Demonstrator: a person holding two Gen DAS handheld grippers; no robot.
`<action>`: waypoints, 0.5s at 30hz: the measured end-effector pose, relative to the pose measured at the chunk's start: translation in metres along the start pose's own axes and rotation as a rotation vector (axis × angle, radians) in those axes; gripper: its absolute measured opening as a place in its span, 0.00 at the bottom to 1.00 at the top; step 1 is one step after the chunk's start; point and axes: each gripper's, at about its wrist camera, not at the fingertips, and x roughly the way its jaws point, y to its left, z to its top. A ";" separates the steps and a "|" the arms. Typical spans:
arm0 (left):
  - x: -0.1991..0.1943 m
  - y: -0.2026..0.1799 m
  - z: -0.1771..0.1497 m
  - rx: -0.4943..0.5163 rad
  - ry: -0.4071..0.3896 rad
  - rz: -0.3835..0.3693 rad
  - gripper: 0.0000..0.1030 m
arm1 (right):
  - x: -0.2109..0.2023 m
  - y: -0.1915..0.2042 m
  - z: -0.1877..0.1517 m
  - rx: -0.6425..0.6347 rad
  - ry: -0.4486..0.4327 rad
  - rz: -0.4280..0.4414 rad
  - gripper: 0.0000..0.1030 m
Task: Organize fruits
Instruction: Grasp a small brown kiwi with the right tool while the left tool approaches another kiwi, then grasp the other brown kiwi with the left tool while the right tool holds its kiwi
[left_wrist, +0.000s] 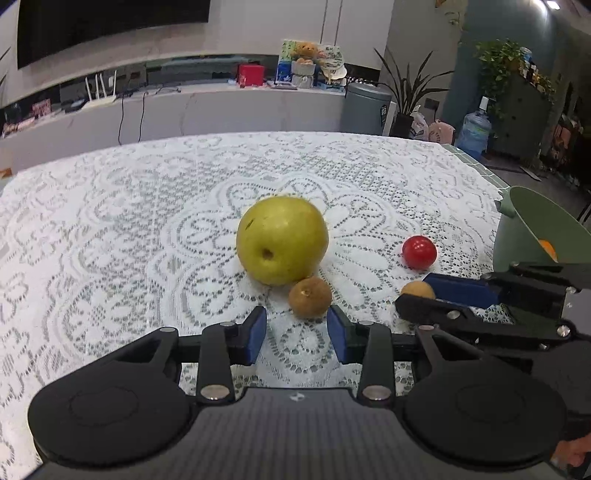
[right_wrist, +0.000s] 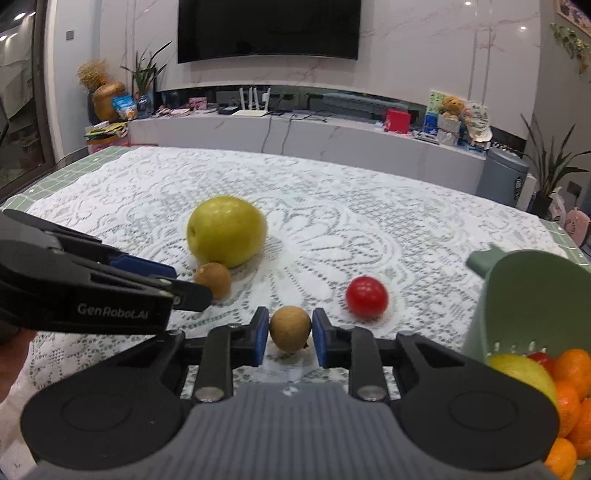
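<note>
On the lace-covered surface (right_wrist: 332, 192), my right tongs (right_wrist: 290, 334) are closed on a small brown longan (right_wrist: 290, 328), both blue pads pressing its sides; the fruit rests on the cloth. My left tongs (left_wrist: 296, 334) stand partly open with nothing between the pads; a second longan (left_wrist: 309, 297) lies just ahead of them, touching a large yellow-green pear (left_wrist: 281, 240). A red cherry tomato (right_wrist: 366, 296) sits apart to the right, between the held longan and a green colander (right_wrist: 524, 295), which stands at the surface's right edge and holds oranges (right_wrist: 570, 387), a yellow-green fruit and something red. In the right wrist view, my left tongs cross the lower left corner and partly screen the second longan; their side reads "GenRobot.AI". In the left wrist view, my right tongs likewise hide most of the held longan. Beyond the surface: a wall-mounted television (right_wrist: 269, 29), a white router (right_wrist: 255, 107), a teddy bear (right_wrist: 453, 105), potted plants and a water bottle (left_wrist: 476, 129).
</note>
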 end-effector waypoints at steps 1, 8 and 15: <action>0.000 -0.001 0.001 0.004 -0.001 -0.001 0.43 | 0.000 0.001 0.000 -0.006 0.000 -0.002 0.21; 0.011 -0.006 0.004 0.030 0.020 -0.006 0.43 | 0.001 0.003 -0.003 -0.032 0.004 -0.010 0.21; 0.016 -0.011 0.003 0.071 0.012 0.004 0.43 | 0.004 0.004 -0.006 -0.033 0.018 -0.003 0.21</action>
